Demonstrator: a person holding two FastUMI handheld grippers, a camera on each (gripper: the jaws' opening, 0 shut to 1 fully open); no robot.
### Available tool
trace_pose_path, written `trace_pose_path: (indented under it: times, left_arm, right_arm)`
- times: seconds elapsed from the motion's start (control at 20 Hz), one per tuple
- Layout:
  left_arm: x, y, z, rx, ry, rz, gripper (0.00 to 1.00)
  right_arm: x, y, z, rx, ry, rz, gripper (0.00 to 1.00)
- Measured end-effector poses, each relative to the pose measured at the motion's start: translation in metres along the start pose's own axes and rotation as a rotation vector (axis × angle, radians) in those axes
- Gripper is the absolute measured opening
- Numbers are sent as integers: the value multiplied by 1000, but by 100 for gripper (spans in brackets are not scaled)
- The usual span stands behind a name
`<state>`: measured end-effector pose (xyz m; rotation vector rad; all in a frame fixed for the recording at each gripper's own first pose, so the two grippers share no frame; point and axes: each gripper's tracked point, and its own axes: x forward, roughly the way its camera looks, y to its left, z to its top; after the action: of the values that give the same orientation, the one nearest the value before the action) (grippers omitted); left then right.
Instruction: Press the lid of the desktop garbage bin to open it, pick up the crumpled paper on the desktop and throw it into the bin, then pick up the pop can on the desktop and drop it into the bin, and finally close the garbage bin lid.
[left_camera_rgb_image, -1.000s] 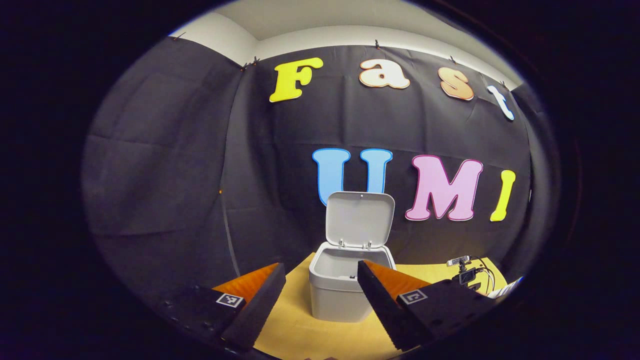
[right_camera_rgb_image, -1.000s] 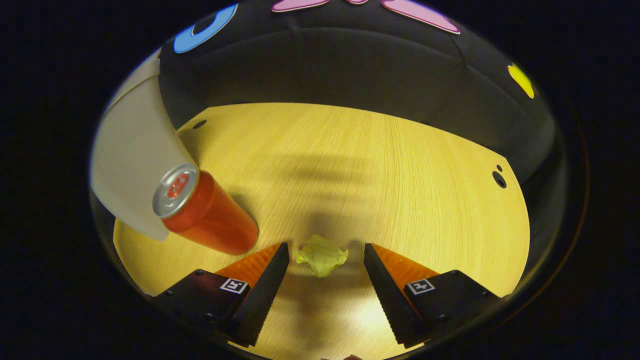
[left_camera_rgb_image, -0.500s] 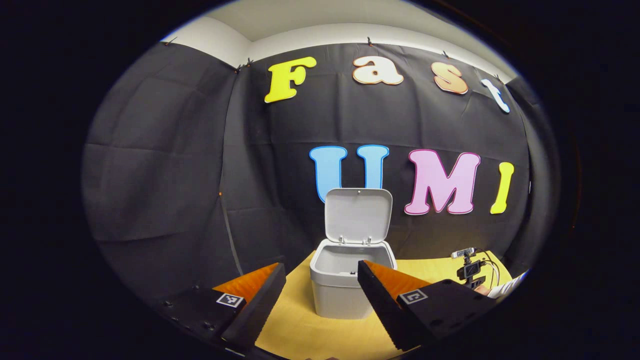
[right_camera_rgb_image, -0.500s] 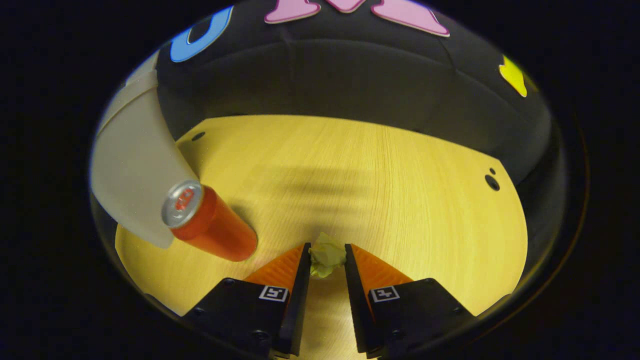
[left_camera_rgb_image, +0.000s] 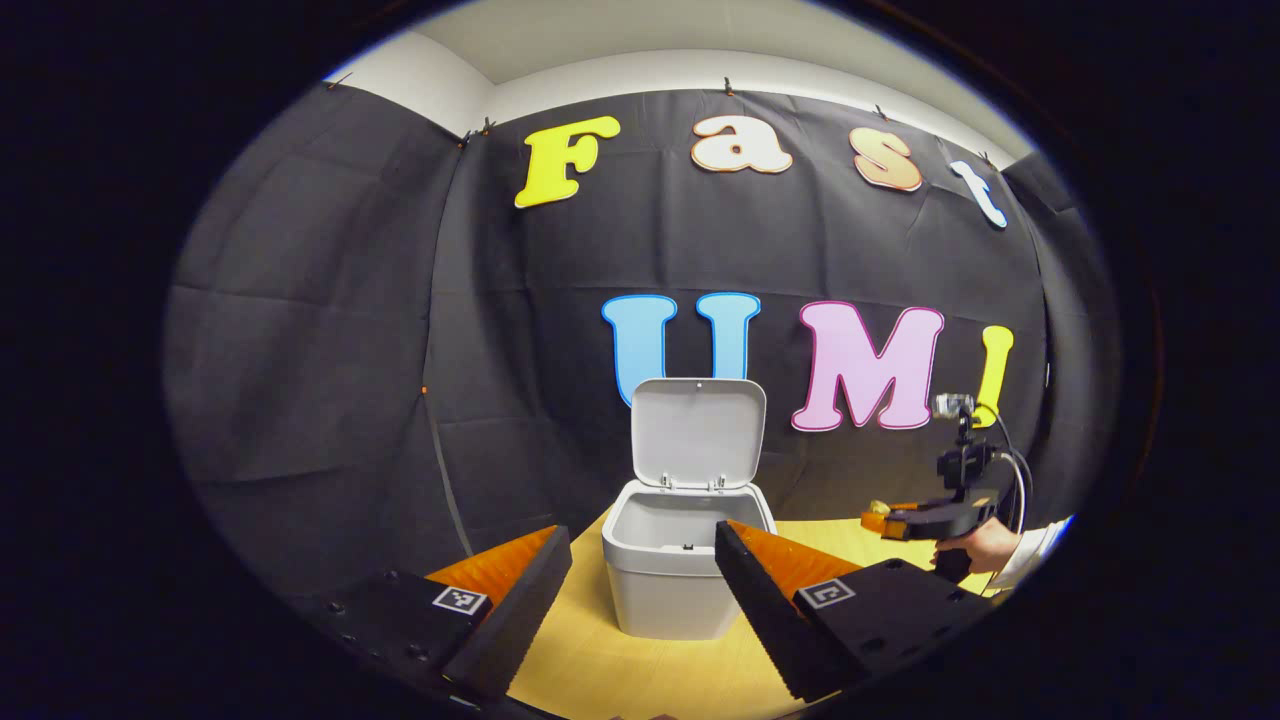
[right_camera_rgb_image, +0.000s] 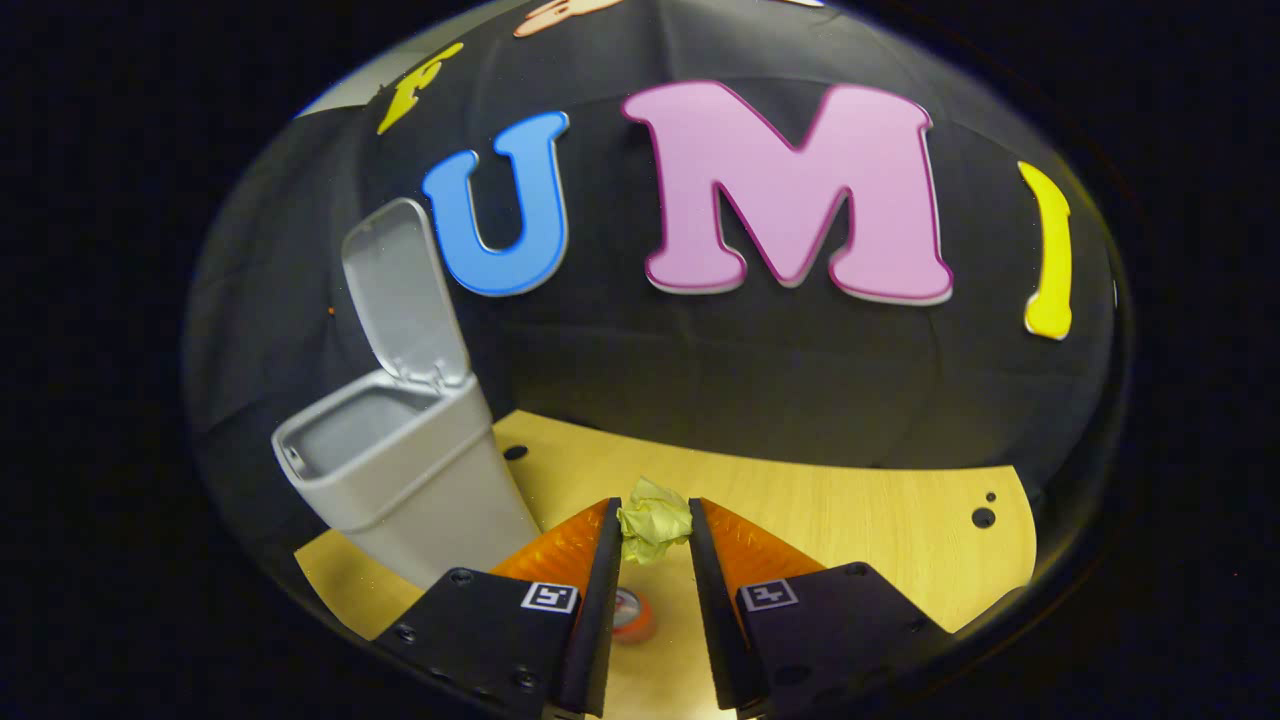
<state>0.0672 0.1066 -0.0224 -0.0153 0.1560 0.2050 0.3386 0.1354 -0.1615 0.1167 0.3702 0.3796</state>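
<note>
One bin stands lid up, nothing visible inside. My right gripper, risen off the table, pinches the crumpled paper right of the bin; my left gripper gapes wide.

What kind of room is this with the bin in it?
Probably a small recording booth, not a real home: black cloth hangs as walls, a bare wooden desk holds one little bin, and a hand-held claw grips crumpled paper.

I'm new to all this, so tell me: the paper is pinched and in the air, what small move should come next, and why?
Probably carry the right gripper leftward to above the bin. It is shut on the crumpled paper, lifted off the table, and the lid stands open, but the bin sits off to the left.
</note>
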Motion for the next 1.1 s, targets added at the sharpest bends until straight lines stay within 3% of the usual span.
trace_pose_path:
  times: [0.15,0.35,0.55,0.85,0.9,1.1]
  left_arm:
    - [-3,0,1,2,-1,-5,96]
    - [-9,6,1,6,-5,10,96]
    - [-18,10,5,26,-15,29,96]
    - [-27,11,-3,4,-2,41,97]
    - [-27,11,-4,4,-2,40,96]
    - [-20,-6,-9,-12,-4,1,96]
  right_arm:
    - [-9,48,50,-12,-67,93,43]
    - [-3,122,78,-91,-123,201,43]
    - [5,177,68,-130,-95,289,44]
    - [26,208,39,-214,-28,333,44]
    - [27,212,30,-231,3,340,36]
    - [21,211,32,-257,-7,342,99]
